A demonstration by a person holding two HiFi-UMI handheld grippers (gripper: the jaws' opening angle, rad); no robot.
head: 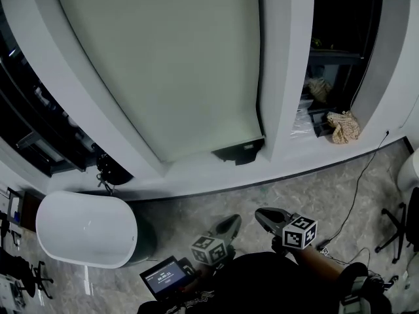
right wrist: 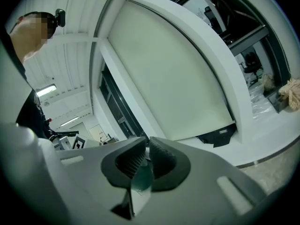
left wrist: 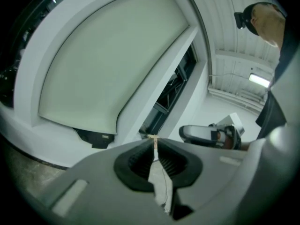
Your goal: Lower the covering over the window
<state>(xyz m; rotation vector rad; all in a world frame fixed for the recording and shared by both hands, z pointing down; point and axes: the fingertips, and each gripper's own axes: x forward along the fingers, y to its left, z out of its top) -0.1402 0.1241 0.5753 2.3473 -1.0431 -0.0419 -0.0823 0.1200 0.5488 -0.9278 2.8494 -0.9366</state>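
Note:
The pale roller blind (head: 163,64) covers nearly the whole window, its bottom edge (head: 209,150) close above the white sill. A dark box (head: 239,152) shows under its right corner. The left gripper view holds the blind (left wrist: 108,64) at upper left, the right gripper view (right wrist: 173,78) at upper right. Both grippers hang low by the person's body, far from the blind. My left gripper (head: 230,222) (left wrist: 153,142) is shut, with only a tiny pale scrap at its tips. My right gripper (head: 262,214) (right wrist: 146,146) has its pads almost touching and nothing between them.
A white tub (head: 85,227) stands on the floor at left, a small lit screen (head: 165,277) near the person. A second, dark window (head: 340,38) lies to the right, with a tan cloth (head: 344,126) on its sill. A cable (head: 357,188) and chair base (head: 396,231) are at right.

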